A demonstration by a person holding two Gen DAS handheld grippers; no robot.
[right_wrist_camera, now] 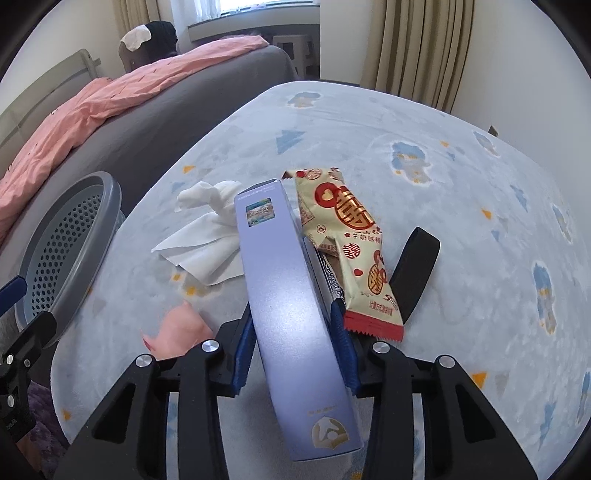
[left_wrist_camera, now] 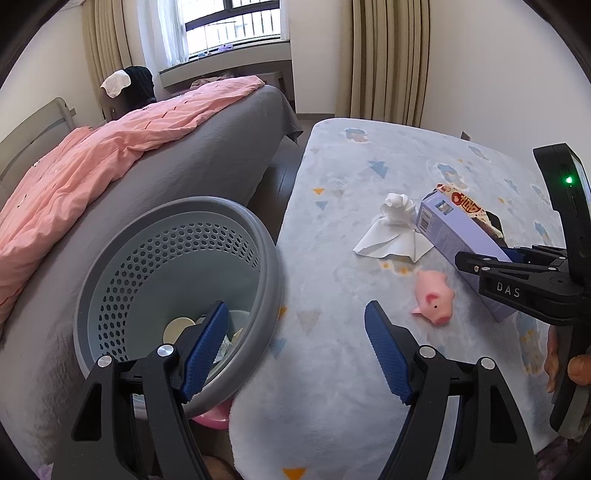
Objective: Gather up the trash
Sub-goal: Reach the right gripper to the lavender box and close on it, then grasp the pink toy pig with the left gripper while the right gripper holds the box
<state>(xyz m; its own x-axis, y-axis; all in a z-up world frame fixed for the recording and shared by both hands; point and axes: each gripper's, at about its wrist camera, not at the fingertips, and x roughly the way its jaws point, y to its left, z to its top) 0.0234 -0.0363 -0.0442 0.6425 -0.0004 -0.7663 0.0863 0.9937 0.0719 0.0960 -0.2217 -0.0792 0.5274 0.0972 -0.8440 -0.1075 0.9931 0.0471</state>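
— Right gripper (right_wrist_camera: 295, 350)?
— Its jaws pinch the lavender box (right_wrist_camera: 291, 295) lying on the patterned blanket (right_wrist_camera: 443, 184), the snack wrapper (right_wrist_camera: 347, 240) just beside it.
— Left gripper (left_wrist_camera: 295, 350)?
— Spread wide, holding nothing — the grey basket (left_wrist_camera: 177, 280) beyond its left finger.

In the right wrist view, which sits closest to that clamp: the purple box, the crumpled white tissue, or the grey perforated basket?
1. Purple cardboard box: between the right gripper's blue pads.
2. Crumpled white tissue: on the blanket, beyond and left.
3. Grey perforated basket: farthest, off the left edge.

Bright daylight from window (left_wrist_camera: 225, 26), fisheye-bent edges
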